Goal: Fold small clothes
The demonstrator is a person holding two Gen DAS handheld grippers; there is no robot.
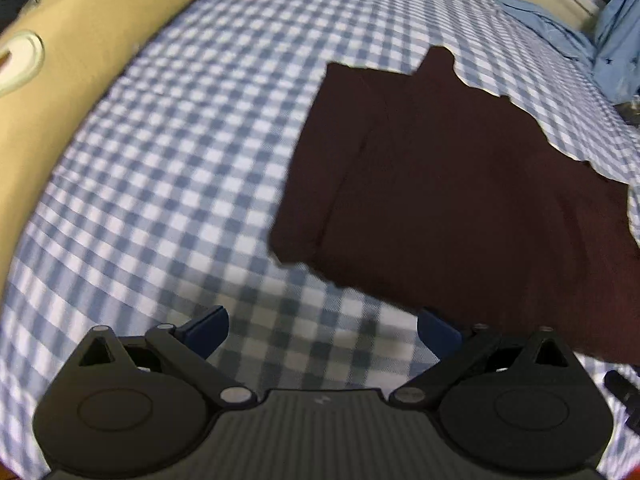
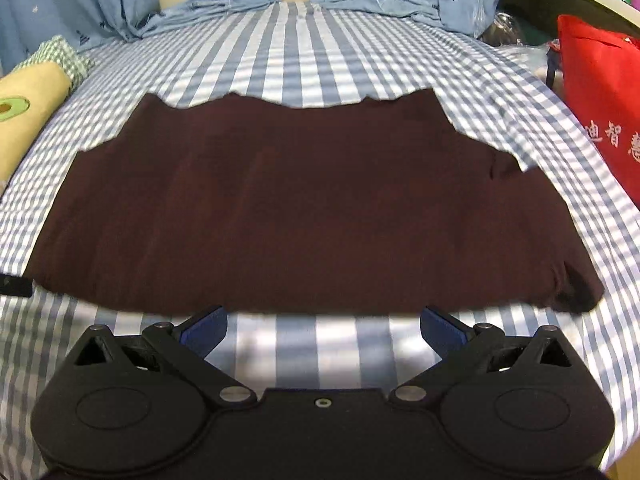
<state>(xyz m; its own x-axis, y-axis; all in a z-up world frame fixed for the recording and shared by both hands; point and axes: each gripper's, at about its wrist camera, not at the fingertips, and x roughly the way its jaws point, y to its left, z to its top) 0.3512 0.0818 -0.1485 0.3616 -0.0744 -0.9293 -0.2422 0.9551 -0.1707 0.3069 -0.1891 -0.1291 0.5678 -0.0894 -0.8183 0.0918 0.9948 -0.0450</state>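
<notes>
A dark maroon garment lies spread flat on the blue-and-white checked bed sheet. In the left wrist view the garment fills the right half. My left gripper is open and empty above the sheet, just off the garment's near-left edge; its right finger sits at that edge. My right gripper is open and empty, just short of the garment's near hem, centred on it.
A tan pillow with avocado prints lies along the left of the bed, also in the right wrist view. Light blue fabric is bunched at the far end. A red bag stands at the right.
</notes>
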